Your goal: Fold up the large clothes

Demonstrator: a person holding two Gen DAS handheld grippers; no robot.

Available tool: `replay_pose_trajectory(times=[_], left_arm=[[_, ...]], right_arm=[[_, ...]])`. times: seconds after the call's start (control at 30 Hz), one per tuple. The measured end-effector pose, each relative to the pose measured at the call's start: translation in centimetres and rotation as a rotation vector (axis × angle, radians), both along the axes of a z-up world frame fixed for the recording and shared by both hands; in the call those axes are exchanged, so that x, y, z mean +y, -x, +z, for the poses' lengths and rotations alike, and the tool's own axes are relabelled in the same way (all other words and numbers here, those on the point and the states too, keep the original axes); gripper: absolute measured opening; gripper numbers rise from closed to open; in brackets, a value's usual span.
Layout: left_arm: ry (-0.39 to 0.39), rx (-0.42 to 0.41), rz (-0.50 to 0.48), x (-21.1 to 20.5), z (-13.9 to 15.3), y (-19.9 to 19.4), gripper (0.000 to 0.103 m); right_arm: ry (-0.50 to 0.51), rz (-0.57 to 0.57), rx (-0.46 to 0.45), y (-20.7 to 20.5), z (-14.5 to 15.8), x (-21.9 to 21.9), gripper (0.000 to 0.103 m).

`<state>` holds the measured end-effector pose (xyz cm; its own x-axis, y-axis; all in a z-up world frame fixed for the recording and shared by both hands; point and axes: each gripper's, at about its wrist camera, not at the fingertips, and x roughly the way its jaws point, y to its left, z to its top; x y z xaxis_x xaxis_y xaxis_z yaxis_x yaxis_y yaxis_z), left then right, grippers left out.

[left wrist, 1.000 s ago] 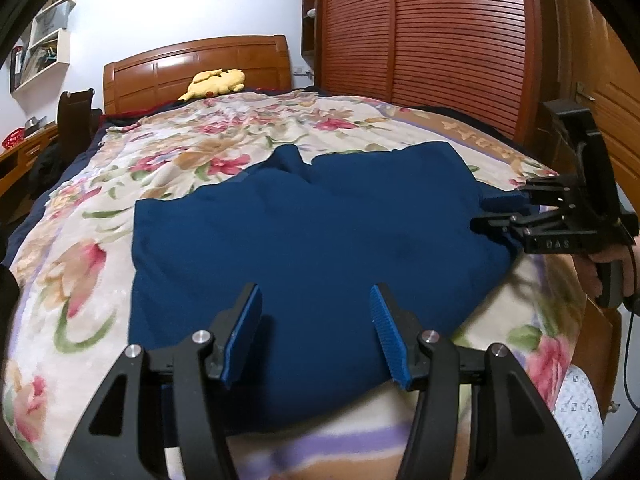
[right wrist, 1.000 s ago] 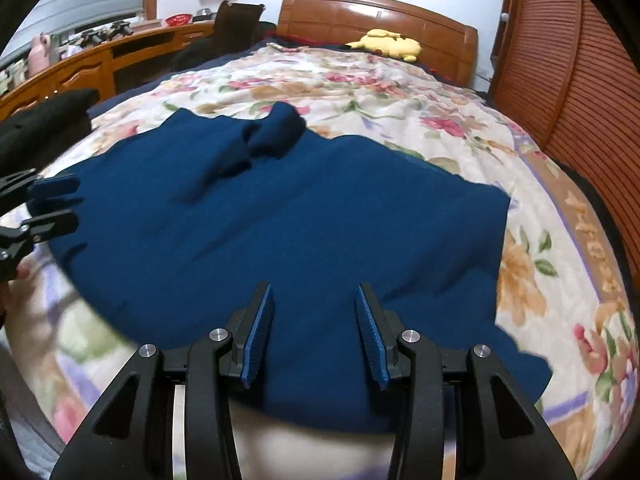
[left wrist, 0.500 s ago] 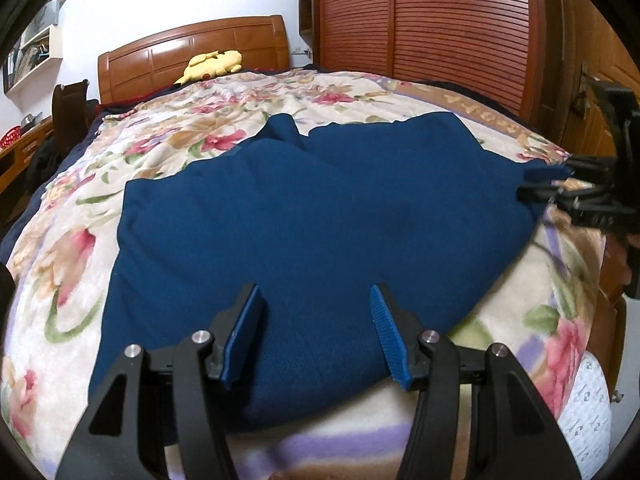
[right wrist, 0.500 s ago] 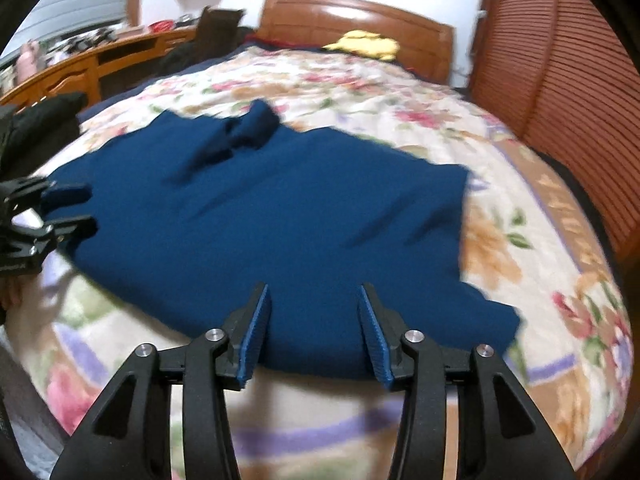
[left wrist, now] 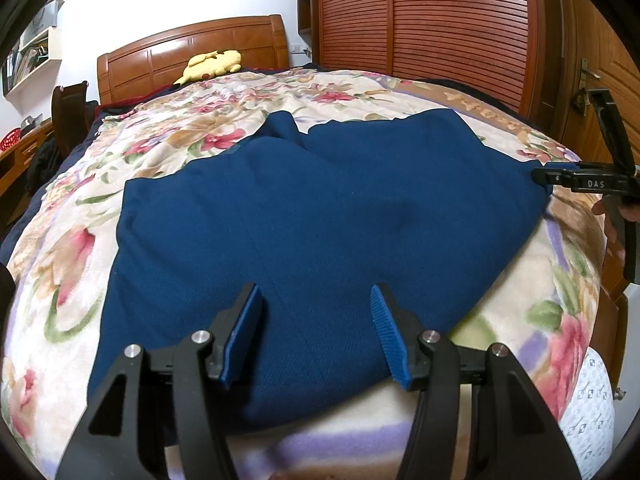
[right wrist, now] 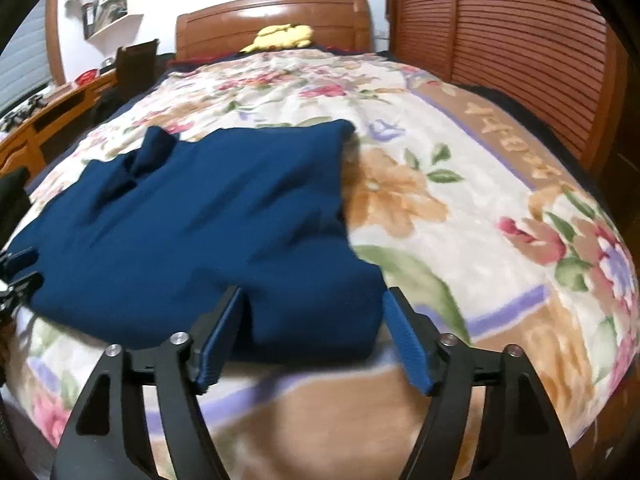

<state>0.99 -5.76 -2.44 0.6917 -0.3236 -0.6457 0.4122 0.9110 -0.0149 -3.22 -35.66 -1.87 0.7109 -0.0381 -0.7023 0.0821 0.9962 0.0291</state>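
A large dark blue garment (left wrist: pixel 320 208) lies spread flat on the floral bedspread (left wrist: pixel 72 240); it also shows in the right wrist view (right wrist: pixel 208 216). My left gripper (left wrist: pixel 316 308) is open, its blue pads just above the garment's near hem. My right gripper (right wrist: pixel 314 312) is open at the garment's near right corner, and shows side-on at the garment's right corner in the left wrist view (left wrist: pixel 540 176). The left gripper's fingers (right wrist: pixel 18 276) show at the far left edge of the right wrist view.
A wooden headboard (left wrist: pixel 192 52) with a yellow plush toy (left wrist: pixel 212 64) is at the far end. A slatted wooden wardrobe (left wrist: pixel 440 20) and a door stand to the right. A desk (right wrist: pixel 52 116) and dark chair stand to the left.
Both grippers have drawn back toward the foot of the bed. The right gripper has swung right and opened wider, now at the garment's near right corner. The garment lies flatter.
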Motion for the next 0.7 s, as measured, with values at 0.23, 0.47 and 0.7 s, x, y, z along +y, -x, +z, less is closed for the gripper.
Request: replay_pose_trajectory(times=[0.23, 0.47, 0.7], left_arm=[[-0.001, 0.000, 0.000, 0.0, 0.0, 0.0, 0.056], [0.001, 0.000, 0.000, 0.0, 0.0, 0.0, 0.056], [0.033, -0.006, -0.002, 0.7, 0.5, 0.3, 0.056]], right_arm=[[-0.074, -0.024, 0.047, -0.6, -1.6, -1.3, 0.079], [-0.149, -0.003, 0.047, -0.9, -3.0, -1.3, 0.073], [-0.192, 0.083, 0.047, -0.9, -1.7, -0.8, 0.031]])
